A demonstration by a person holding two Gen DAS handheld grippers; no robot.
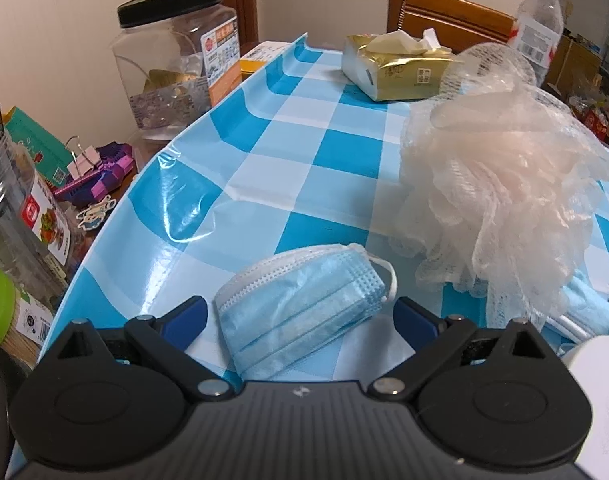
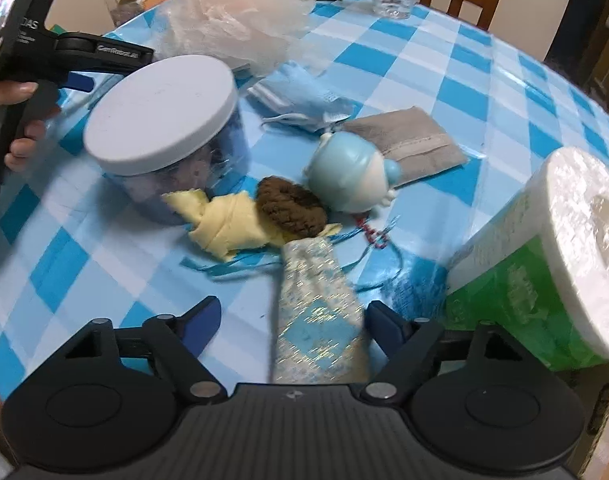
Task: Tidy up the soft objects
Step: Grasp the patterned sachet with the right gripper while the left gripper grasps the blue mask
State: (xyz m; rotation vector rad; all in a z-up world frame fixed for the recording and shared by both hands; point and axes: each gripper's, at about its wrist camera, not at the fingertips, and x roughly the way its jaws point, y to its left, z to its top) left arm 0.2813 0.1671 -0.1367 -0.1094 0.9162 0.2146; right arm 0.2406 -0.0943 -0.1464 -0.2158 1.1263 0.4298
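Observation:
In the left wrist view a folded blue face mask (image 1: 300,304) lies on the checked tablecloth (image 1: 304,140) between the open fingers of my left gripper (image 1: 300,316). A pale mesh bath pouf (image 1: 504,200) sits to its right. In the right wrist view my right gripper (image 2: 292,320) is open around the near end of a blue-and-white glittery pouch (image 2: 316,308). Beyond it lie a yellow cloth (image 2: 224,224), a brown knitted piece (image 2: 292,208), a blue round toy (image 2: 348,176), a grey pouch (image 2: 408,140) and another blue mask (image 2: 300,92). My left gripper also shows at the upper left of the right wrist view (image 2: 80,80).
A clear jar with a white lid (image 2: 160,112) stands left of the yellow cloth. A wrapped paper roll pack (image 2: 544,264) stands at the right. A tissue pack (image 1: 396,68), a water bottle (image 1: 540,20), a black-lidded jar (image 1: 176,52) and clutter line the table's far and left edges.

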